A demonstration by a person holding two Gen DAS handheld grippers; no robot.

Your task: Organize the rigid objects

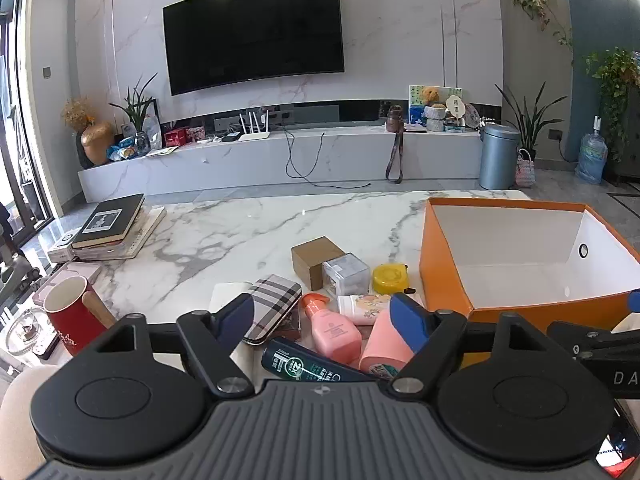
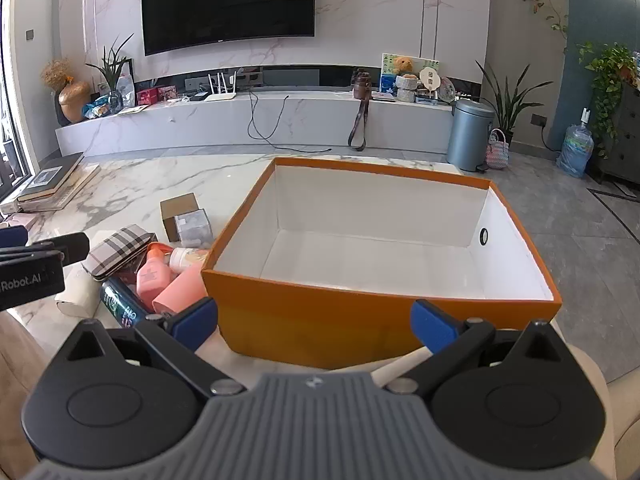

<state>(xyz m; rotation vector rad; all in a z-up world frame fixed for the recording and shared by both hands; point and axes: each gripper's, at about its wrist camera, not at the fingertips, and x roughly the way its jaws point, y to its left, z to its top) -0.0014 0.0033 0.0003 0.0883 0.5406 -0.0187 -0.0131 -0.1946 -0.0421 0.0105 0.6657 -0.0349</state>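
An empty orange box point(image 1: 448, 280) with a white inside stands on the marble table at the right; it fills the right wrist view point(image 2: 304, 316). Left of it lies a pile: a plaid case point(image 1: 276, 304), a pink spray bottle point(image 1: 334, 330), a pink cup point(image 1: 384, 340), a dark green tube point(image 1: 304, 366), a floral jar point(image 1: 360, 308), a yellow tape measure point(image 1: 390, 278), a clear cube point(image 1: 346, 274) and a brown box point(image 1: 314, 260). My left gripper point(image 1: 322, 320) is open above the pile. My right gripper point(image 2: 314, 324) is open in front of the orange box's near wall.
A red mug point(image 1: 70, 320) and a glass lid point(image 1: 26, 332) stand at the table's left. Stacked books point(image 1: 116, 226) lie at the far left. Bare marble table point(image 1: 248, 224) lies beyond the pile. A TV wall and low cabinet are behind.
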